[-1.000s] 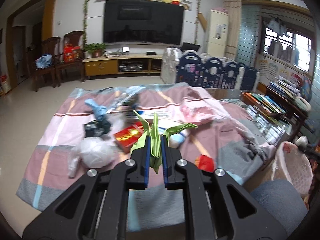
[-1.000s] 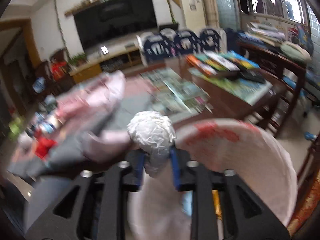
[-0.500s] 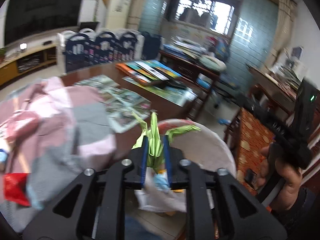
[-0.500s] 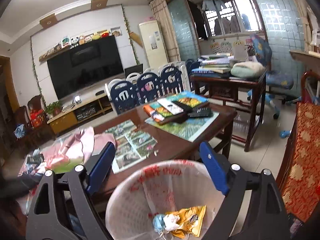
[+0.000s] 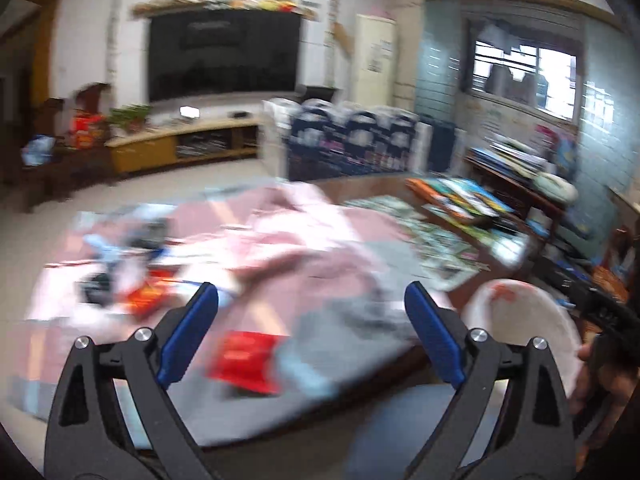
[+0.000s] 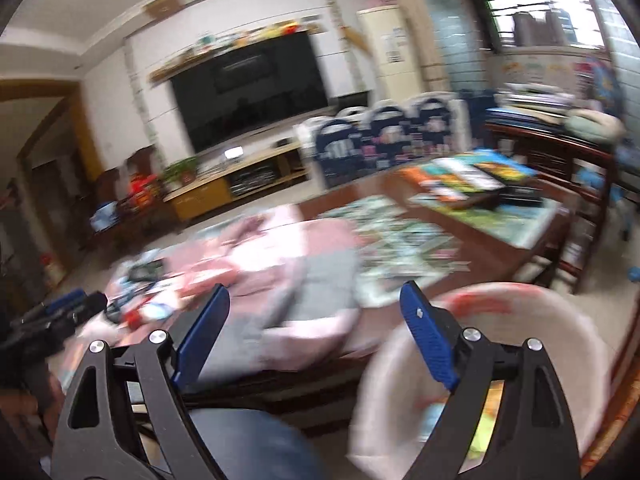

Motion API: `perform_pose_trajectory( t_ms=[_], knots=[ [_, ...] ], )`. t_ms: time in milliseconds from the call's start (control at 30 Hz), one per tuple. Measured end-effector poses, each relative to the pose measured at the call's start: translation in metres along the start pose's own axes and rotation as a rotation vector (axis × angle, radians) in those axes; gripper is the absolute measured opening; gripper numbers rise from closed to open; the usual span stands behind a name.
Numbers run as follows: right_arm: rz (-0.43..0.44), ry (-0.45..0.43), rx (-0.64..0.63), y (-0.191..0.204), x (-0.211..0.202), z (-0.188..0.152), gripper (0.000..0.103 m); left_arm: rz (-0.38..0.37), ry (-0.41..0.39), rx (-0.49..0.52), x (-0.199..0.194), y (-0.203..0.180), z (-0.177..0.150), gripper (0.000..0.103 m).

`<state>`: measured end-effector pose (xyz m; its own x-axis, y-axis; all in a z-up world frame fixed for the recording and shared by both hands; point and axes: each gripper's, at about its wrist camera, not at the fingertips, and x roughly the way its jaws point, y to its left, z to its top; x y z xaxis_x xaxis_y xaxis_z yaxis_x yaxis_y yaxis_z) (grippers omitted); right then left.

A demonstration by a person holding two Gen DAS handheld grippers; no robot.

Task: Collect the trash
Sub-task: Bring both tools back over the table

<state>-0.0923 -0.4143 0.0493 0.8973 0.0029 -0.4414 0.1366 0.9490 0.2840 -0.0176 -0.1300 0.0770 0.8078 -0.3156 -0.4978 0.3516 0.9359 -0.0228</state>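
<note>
While both point slightly downward, left gripper [image 5: 311, 322] and right gripper [image 6: 314, 322] gape empty.

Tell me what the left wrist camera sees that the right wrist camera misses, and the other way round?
Only the left view shows the red packet lying on the grey part of the cloth, between its own open blue fingers. Only the right view looks into the bin, with blurred yellow litter inside, and shows a blue trouser knee. Both share the pink cloth, the television and the bin's white rim.
</note>
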Motion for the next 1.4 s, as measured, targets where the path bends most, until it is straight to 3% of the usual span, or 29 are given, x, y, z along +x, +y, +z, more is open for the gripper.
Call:
perform_pose_trajectory(
  t_ms=[100,167,333,433,800,1400],
  knots=[
    [0.101,0.024,-0.077,0.060,0.022,0.001,0.085,0.176,-0.044,-0.032,-0.022,0.073,-0.004,0.096],
    [0.159,0.032,-0.125,0.096,0.036,0.000,0.085,0.232,-0.044,-0.071,-0.029,0.105,-0.009,0.097],
    [0.260,0.058,-0.180,0.161,0.070,-0.013,0.085,0.281,-0.025,-0.150,-0.034,0.154,-0.031,0.097],
    [0.241,0.125,-0.259,0.179,0.087,-0.030,0.085,0.264,0.003,-0.172,-0.030,0.156,-0.041,0.097],
    [0.250,0.131,-0.165,0.155,0.089,-0.028,0.090,0.275,0.020,-0.190,-0.026,0.160,-0.046,0.098],
    [0.253,0.132,-0.202,0.161,0.088,-0.030,0.090,0.279,0.029,-0.185,-0.021,0.156,-0.045,0.098]
  ],
)
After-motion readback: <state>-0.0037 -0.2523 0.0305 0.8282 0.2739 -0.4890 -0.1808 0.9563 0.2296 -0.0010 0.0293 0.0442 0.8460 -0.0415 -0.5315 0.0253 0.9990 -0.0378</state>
